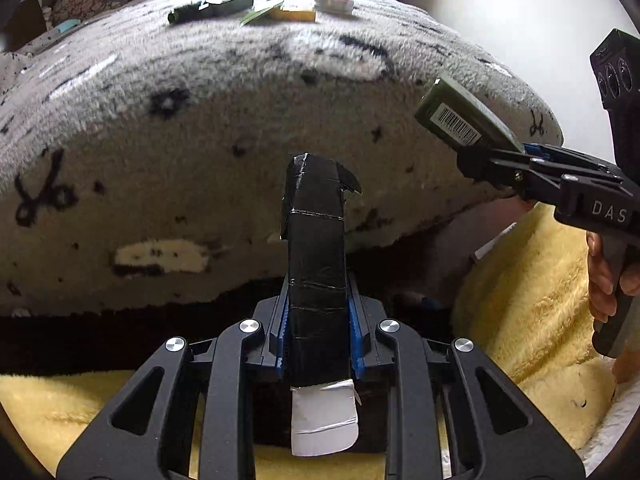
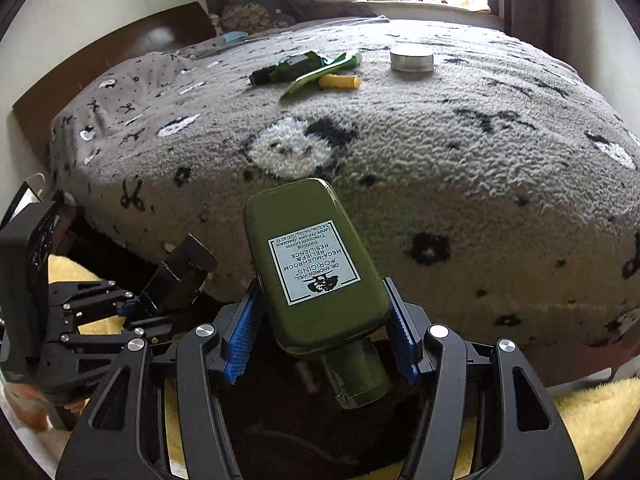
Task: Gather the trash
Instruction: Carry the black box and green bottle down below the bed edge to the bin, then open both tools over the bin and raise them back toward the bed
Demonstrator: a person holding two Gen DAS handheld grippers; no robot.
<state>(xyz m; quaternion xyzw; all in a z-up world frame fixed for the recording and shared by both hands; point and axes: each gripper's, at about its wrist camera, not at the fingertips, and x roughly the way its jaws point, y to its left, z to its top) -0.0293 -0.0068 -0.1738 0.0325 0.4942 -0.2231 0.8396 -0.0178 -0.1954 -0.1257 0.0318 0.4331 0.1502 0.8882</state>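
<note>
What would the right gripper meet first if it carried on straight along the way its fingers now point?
Probably the grey fleece blanket on the bed: the right gripper, shut on the green bottle, points at its near slope, so the bottle's end would likely touch first. Depth is unclear.

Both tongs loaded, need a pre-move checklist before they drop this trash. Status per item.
1. Left tongs shut on the black taped cardboard piece: ok.
2. Right tongs shut on the olive green lotion bottle: ok; the bottle sits tilted between the blue pads.
3. The two tongs are apart, loads not touching: ok.
4. Bin or bag to drop into: cannot tell, none in either view.
5. Trash left on the grey patterned fleece blanket: not ok; a dark green wrapper, yellow tube and round silver tin lie there.
</note>
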